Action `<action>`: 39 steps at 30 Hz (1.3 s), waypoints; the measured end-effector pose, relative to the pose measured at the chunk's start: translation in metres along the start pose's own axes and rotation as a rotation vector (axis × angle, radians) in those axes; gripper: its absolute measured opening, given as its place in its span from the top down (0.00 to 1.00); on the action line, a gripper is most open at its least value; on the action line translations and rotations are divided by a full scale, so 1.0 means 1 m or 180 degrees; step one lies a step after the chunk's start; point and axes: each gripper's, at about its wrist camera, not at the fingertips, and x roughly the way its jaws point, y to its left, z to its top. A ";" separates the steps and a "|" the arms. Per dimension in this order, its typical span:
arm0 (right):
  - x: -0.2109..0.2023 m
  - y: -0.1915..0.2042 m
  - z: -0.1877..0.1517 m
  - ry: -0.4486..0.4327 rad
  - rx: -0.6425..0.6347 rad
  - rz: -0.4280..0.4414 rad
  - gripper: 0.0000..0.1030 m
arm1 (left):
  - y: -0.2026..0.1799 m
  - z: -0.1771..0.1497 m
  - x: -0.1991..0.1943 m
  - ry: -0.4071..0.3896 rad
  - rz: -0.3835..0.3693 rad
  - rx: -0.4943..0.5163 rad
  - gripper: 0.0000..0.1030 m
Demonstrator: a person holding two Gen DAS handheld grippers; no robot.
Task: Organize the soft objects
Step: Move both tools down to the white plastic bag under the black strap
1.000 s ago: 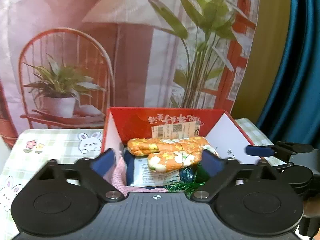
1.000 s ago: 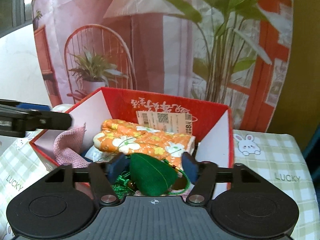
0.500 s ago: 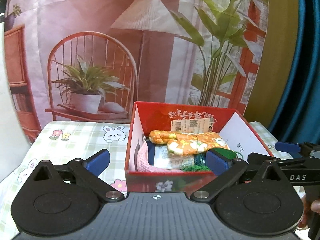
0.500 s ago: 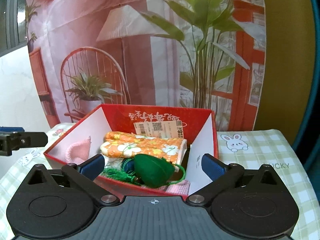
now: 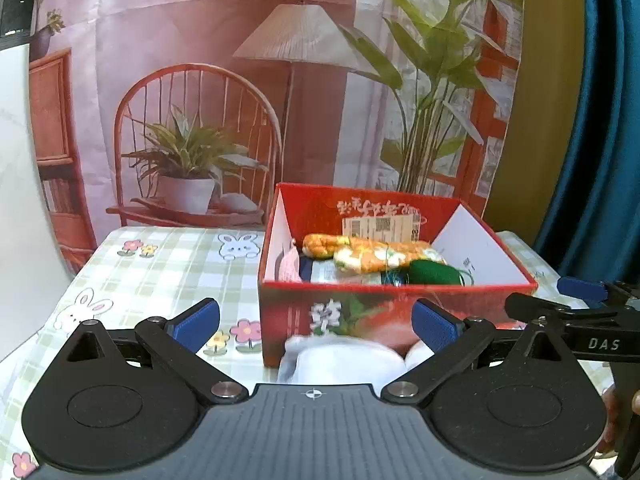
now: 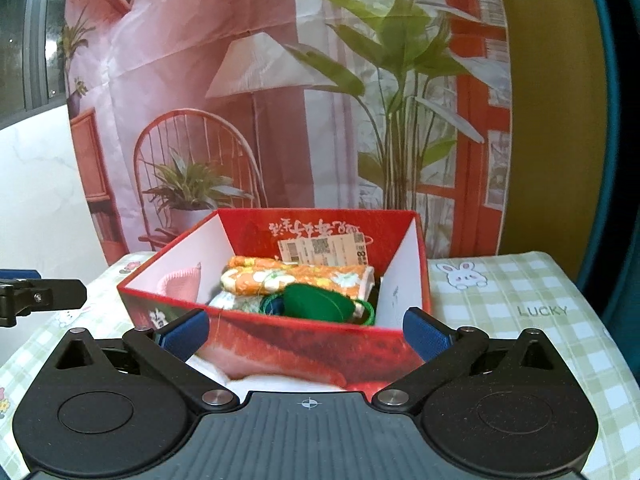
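- Left gripper [image 5: 314, 322] spread wide, holding nothing.
- Right gripper [image 6: 306, 330] spread too, nothing held.
- Red box [image 6: 304, 344] on worktop [image 6: 520, 304] holds orange floral cloth [image 6: 296, 278], green pouch [image 6: 320, 304].

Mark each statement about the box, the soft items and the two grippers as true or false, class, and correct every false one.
1. The green felt pouch lies inside the red box. True.
2. The left gripper is shut on a cloth. False: its fingers are spread and hold nothing.
3. The orange floral cloth is in the box. True.
4. The right gripper holds the pouch. False: it is open and empty.
5. The box stands on a bare wooden table. False: a checked tablecloth covers it.
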 end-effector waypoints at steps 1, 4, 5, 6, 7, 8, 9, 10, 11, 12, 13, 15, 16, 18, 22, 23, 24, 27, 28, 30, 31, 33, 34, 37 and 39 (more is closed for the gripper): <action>-0.004 -0.001 -0.004 -0.0010 0.0001 -0.0004 0.00 | 0.000 -0.004 -0.001 -0.0004 0.0001 0.0010 0.00; -0.010 -0.003 -0.014 -0.0012 0.0003 -0.0011 0.00 | -0.002 -0.016 -0.006 -0.0016 0.0010 0.0037 0.00; -0.012 -0.004 -0.017 -0.0010 0.0002 -0.0015 0.00 | -0.002 -0.020 -0.007 -0.0020 0.0008 0.0043 0.00; -0.014 -0.004 -0.020 -0.0015 0.0005 -0.0016 0.00 | -0.003 -0.024 -0.008 -0.0024 0.0004 0.0051 0.00; -0.016 -0.005 -0.024 -0.0018 0.0010 -0.0013 0.00 | -0.003 -0.028 -0.009 -0.0029 0.0010 0.0053 0.00; -0.017 -0.005 -0.027 -0.0018 0.0013 -0.0009 0.00 | -0.003 -0.032 -0.009 -0.0021 0.0011 0.0048 0.00; -0.019 -0.005 -0.030 -0.0018 0.0015 -0.0006 0.00 | -0.002 -0.035 -0.009 0.0000 0.0008 0.0040 0.00; -0.020 -0.005 -0.034 -0.0013 0.0011 -0.0003 0.00 | -0.002 -0.039 -0.008 0.0025 0.0004 0.0031 0.00; -0.021 -0.005 -0.037 -0.0009 0.0007 0.0000 0.00 | -0.002 -0.044 -0.008 0.0040 0.0002 0.0029 0.00; -0.022 -0.005 -0.041 -0.0001 0.0004 0.0006 0.00 | -0.001 -0.048 -0.008 0.0049 0.0008 0.0028 0.00; -0.023 -0.005 -0.047 0.0008 0.0003 0.0012 0.00 | 0.000 -0.052 -0.007 0.0055 0.0017 0.0035 0.00; -0.026 -0.005 -0.056 0.0018 -0.0007 0.0002 0.00 | 0.001 -0.062 -0.007 0.0078 0.0023 0.0031 0.00; -0.027 -0.005 -0.062 0.0032 -0.0005 -0.0020 0.00 | 0.003 -0.066 -0.006 0.0092 0.0019 0.0010 0.00; -0.028 -0.005 -0.074 0.0081 0.0009 -0.0060 0.00 | 0.006 -0.074 -0.005 0.0126 0.0023 -0.0057 0.00; -0.028 -0.002 -0.094 0.0168 -0.0155 -0.0142 0.00 | 0.009 -0.089 0.002 0.0277 -0.0024 -0.0144 0.00; -0.028 0.000 -0.098 0.0183 -0.0195 -0.0180 0.00 | 0.009 -0.091 0.005 0.0310 -0.0035 -0.0136 0.00; -0.028 0.000 -0.100 0.0194 -0.0204 -0.0199 0.00 | 0.009 -0.093 0.006 0.0327 -0.0041 -0.0127 0.00; -0.028 0.001 -0.106 0.0236 -0.0156 -0.0158 0.00 | 0.007 -0.097 0.008 0.0373 -0.0104 -0.0109 0.00; -0.026 0.002 -0.107 0.0258 -0.0149 -0.0142 0.00 | 0.006 -0.098 0.008 0.0399 -0.0132 -0.0103 0.00; -0.025 0.003 -0.110 0.0319 -0.0160 -0.0121 0.00 | 0.005 -0.103 0.009 0.0491 -0.0157 -0.0120 0.01; -0.024 0.003 -0.111 0.0355 -0.0158 -0.0132 0.00 | 0.005 -0.105 0.010 0.0573 -0.0163 -0.0157 0.01; -0.024 0.003 -0.114 0.0428 -0.0125 -0.0143 0.00 | 0.007 -0.110 0.010 0.0693 -0.0204 -0.0252 0.01; -0.026 0.002 -0.116 0.0436 -0.0101 -0.0143 0.00 | 0.008 -0.113 0.011 0.0713 -0.0229 -0.0277 0.01; -0.026 -0.002 -0.121 0.0500 -0.0065 -0.0098 0.00 | 0.010 -0.117 0.016 0.0764 -0.0221 -0.0310 0.04; -0.024 -0.004 -0.123 0.0535 -0.0025 -0.0103 0.01 | 0.011 -0.120 0.020 0.0814 -0.0273 -0.0322 0.12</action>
